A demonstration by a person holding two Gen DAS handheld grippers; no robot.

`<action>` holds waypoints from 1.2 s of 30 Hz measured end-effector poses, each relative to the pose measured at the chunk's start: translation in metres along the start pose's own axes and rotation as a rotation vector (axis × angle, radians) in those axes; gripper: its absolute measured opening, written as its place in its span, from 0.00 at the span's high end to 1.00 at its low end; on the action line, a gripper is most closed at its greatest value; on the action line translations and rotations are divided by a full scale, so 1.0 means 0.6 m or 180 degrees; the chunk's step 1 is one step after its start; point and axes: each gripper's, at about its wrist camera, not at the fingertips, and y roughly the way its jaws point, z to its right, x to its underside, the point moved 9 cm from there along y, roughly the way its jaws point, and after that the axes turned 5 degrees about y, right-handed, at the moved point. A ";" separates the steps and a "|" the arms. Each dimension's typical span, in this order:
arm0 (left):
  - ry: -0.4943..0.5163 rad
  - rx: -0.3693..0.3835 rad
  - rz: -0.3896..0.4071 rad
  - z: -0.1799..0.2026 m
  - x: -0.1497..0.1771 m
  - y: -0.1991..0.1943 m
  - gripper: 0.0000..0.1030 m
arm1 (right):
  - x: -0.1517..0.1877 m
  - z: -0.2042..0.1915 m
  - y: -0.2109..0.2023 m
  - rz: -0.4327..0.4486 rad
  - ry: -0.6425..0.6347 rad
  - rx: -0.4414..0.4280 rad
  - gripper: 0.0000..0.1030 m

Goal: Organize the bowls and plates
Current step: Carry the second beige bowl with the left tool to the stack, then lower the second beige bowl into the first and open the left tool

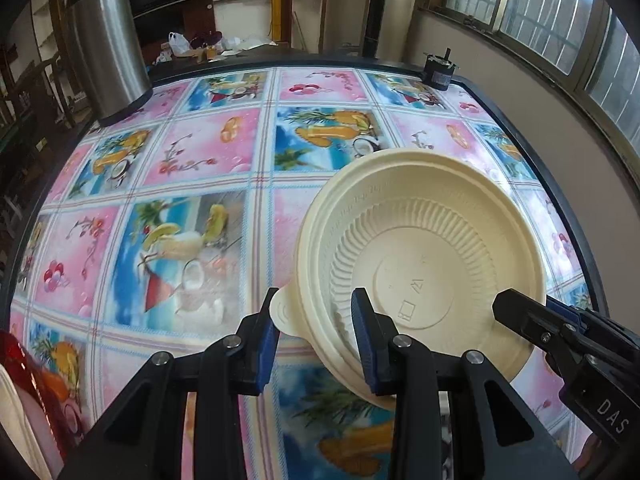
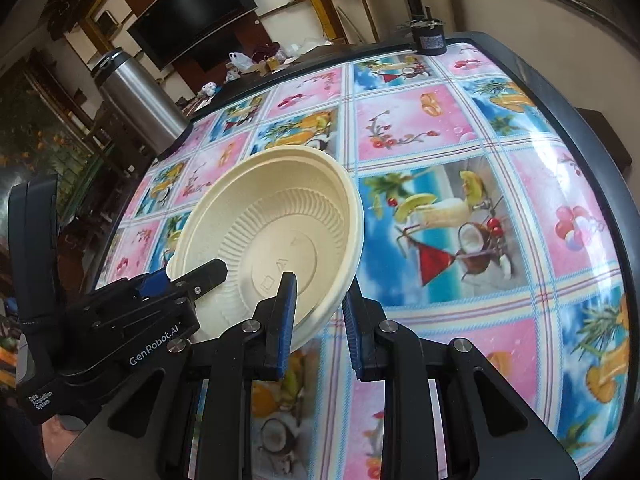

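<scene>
Both grippers, left (image 1: 316,344) and right (image 2: 320,320), pinch opposite sides of the bowl's (image 1: 424,248) near rim, jaws narrowed onto its thin wall. Tilted, it hangs above the table (image 1: 168,184), well clear of the flask (image 1: 106,40). Uneven pulling could buckle that rim and let it slip free.

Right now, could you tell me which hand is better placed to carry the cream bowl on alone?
Right, probably. The right gripper has its fingers clamped squarely on the bowl wall; the left gripper pinches only the rim beside the tab.
</scene>
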 end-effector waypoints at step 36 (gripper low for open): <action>-0.0898 -0.0801 0.0439 -0.392 0.220 -0.279 0.66 | 0.223 -0.480 -0.029 -0.0348 -0.1162 -0.0869 0.78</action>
